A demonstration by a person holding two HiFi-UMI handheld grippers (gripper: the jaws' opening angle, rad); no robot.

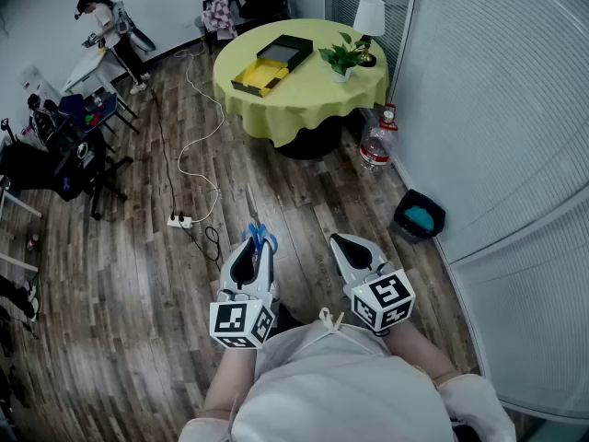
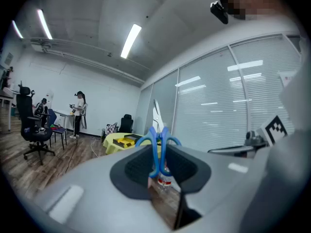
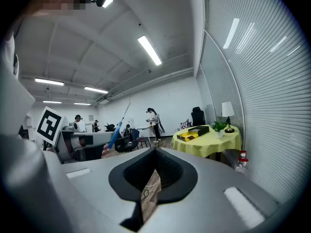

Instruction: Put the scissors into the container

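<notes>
Scissors (image 1: 257,230) with blue handles stick out of my left gripper (image 1: 252,249), which is shut on the handles; the blades point forward and away from me. In the left gripper view the scissors (image 2: 157,139) stand upright between the closed jaws (image 2: 157,173). My right gripper (image 1: 343,243) is level with it on the right, shut and holding nothing (image 3: 153,155). The container (image 1: 272,63), a black tray with a yellow inside, lies on the round yellow-clothed table (image 1: 304,99) some way ahead. It also shows small as the container (image 2: 127,141) and the container (image 3: 193,132). The scissors (image 3: 116,128) appear at the left of the right gripper view.
A potted plant (image 1: 341,58) and a lamp (image 1: 368,21) share the table. A water bottle (image 1: 376,142) and a black bin (image 1: 419,216) stand by the glass wall on the right. A power strip (image 1: 179,220) with cables lies on the wooden floor; office chairs (image 1: 64,159) and a person (image 1: 110,30) are at the left.
</notes>
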